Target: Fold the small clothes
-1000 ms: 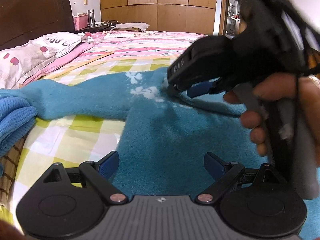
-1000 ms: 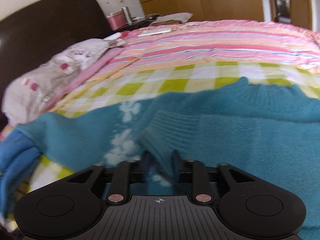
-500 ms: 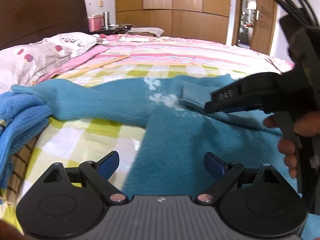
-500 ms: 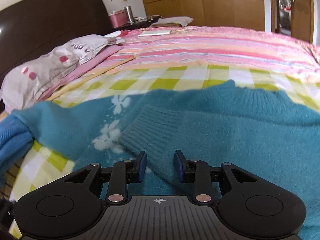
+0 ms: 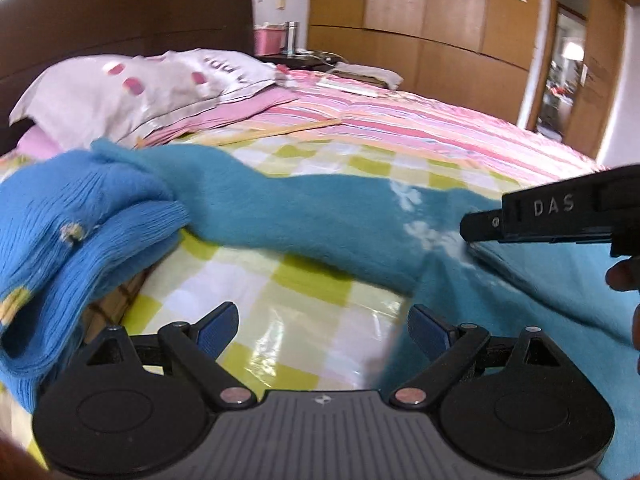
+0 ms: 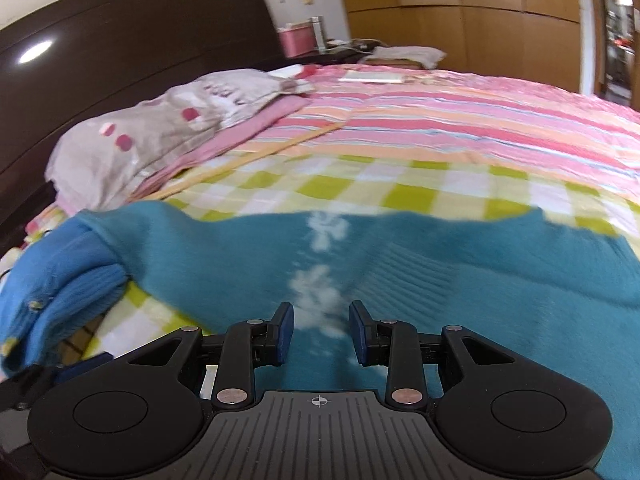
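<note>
The teal sweater (image 6: 460, 300) lies spread across the near part of the bed (image 6: 400, 184), one sleeve (image 5: 280, 208) reaching left. The left gripper (image 5: 324, 328) hangs released; it should take that sleeve's cuff and fold inward. The right gripper (image 6: 322, 332), narrowly parted, has let go the ribbed cuff it pinched a second ago.

- The left gripper (image 5: 322, 330) is black plastic with two round discs and a ribbed grey centre plate.
- Its fingers carry dark blue pads (image 5: 216, 326).
- Copper-coloured pivot pins (image 5: 234, 395) sit at the linkage bases.
- The right gripper (image 6: 320, 330) is built alike, with a small crosshair mark (image 6: 319, 401).
- Its side bears raised "DAS" lettering (image 5: 554, 206).
</note>
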A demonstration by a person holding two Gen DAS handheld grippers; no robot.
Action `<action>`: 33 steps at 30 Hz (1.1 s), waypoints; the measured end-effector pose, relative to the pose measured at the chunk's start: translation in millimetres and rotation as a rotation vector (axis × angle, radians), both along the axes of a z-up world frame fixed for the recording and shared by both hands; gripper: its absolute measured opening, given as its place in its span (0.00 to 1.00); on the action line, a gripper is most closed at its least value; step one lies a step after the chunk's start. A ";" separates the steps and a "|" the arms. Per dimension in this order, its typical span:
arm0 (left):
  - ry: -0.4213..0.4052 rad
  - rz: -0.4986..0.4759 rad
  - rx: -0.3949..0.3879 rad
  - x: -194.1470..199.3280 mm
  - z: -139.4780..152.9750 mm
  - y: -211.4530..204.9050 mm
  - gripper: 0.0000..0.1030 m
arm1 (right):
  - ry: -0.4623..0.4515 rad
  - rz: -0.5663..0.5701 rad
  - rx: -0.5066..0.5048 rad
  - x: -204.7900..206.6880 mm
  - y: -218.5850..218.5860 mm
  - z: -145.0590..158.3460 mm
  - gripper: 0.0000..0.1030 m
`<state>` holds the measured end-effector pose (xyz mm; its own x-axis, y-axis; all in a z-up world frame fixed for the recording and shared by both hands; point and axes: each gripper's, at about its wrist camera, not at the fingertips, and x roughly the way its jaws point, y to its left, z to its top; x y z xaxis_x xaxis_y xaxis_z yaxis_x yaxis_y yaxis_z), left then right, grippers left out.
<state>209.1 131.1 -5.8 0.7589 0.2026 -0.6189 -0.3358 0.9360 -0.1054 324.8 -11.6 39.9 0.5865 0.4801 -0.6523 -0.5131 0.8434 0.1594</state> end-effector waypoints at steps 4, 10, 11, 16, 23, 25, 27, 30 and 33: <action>-0.035 0.046 -0.018 -0.6 0.8 11.5 0.94 | -0.019 0.061 -0.009 -1.5 24.5 12.9 0.30; -0.072 0.079 -0.049 -0.5 0.4 18.7 0.94 | -0.050 0.150 -0.062 -2.2 56.7 27.0 0.30; -0.081 0.077 -0.051 -1.5 1.5 18.6 0.94 | -0.056 0.167 -0.072 -1.9 63.8 30.0 0.30; -0.120 0.108 -0.019 -8.1 8.7 21.1 0.94 | -0.049 0.274 -0.086 0.3 102.5 38.5 0.31; -0.115 0.179 -0.045 -10.6 6.2 34.9 0.94 | -0.069 0.462 -0.141 1.7 178.1 40.7 0.30; -0.122 0.195 -0.055 -12.0 6.4 38.6 0.94 | -0.063 0.512 -0.150 4.8 199.1 40.0 0.30; -0.129 0.211 -0.064 -14.9 6.1 41.5 0.94 | -0.057 0.555 -0.158 6.0 220.0 38.1 0.30; -0.136 0.242 -0.091 -17.0 6.0 48.9 0.94 | -0.064 0.605 -0.168 7.1 247.9 33.6 0.30; -0.137 0.274 -0.114 -17.7 4.0 56.0 0.94 | -0.046 0.639 -0.175 9.9 270.8 26.1 0.30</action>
<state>191.4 187.0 -1.8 0.7634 0.3461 -0.5453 -0.5492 0.7922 -0.2661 334.7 259.2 66.0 0.2507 0.6316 -0.7336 -0.9238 0.3826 0.0137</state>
